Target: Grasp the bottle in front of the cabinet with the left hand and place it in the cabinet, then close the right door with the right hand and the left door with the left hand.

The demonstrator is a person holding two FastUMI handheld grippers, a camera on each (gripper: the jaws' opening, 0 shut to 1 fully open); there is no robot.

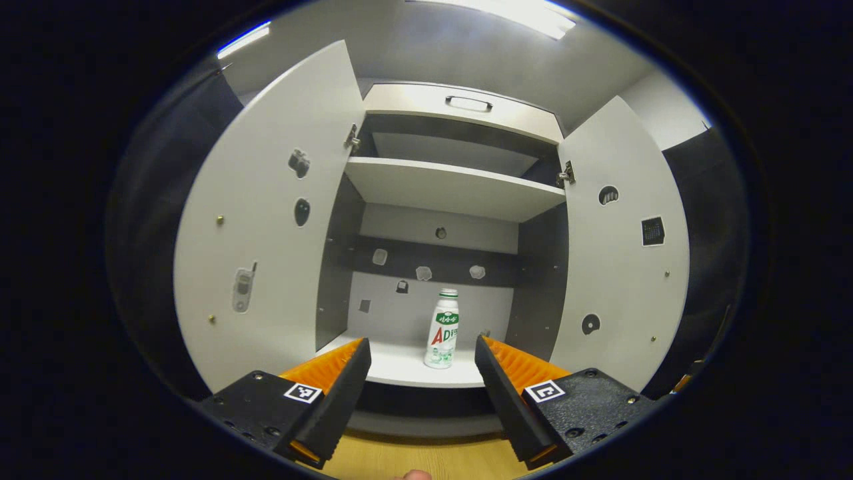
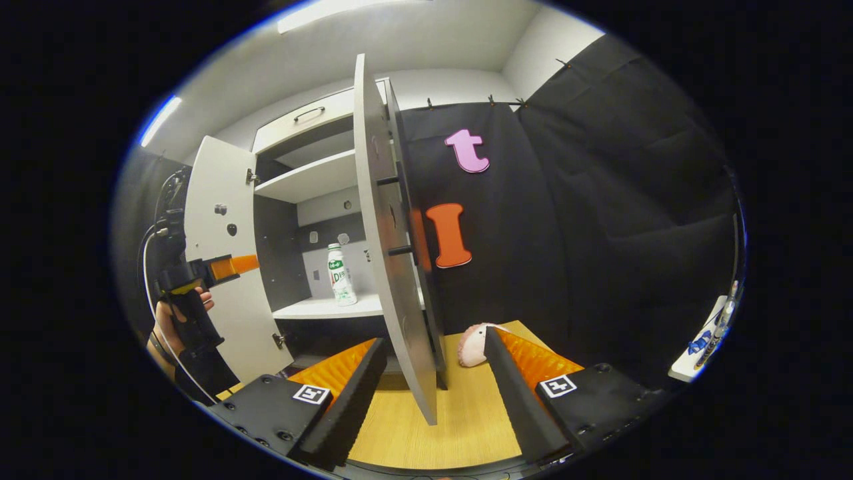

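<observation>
A white bottle [image 1: 443,330] with a green label stands upright on the cabinet's lower shelf [image 1: 393,370], right of its middle. My left gripper [image 1: 422,341] is open in front of the shelf, short of the bottle, with nothing between its fingers. Both doors stand open: the left door [image 1: 266,220] and the right door [image 1: 620,253]. In the right gripper view the right door [image 2: 380,233] is seen edge-on, its lower edge between the spread fingers of my open right gripper [image 2: 434,337]. The bottle [image 2: 340,275] shows inside, and the left gripper [image 2: 226,267] is held by a hand at the left.
A drawer with a dark handle [image 1: 468,103] tops the cabinet, above an upper shelf [image 1: 453,187]. The cabinet stands on a wooden table [image 2: 460,413]. A pale pink soft object [image 2: 472,347] lies right of the right door. A white object [image 2: 700,353] sits far right by the black cloth.
</observation>
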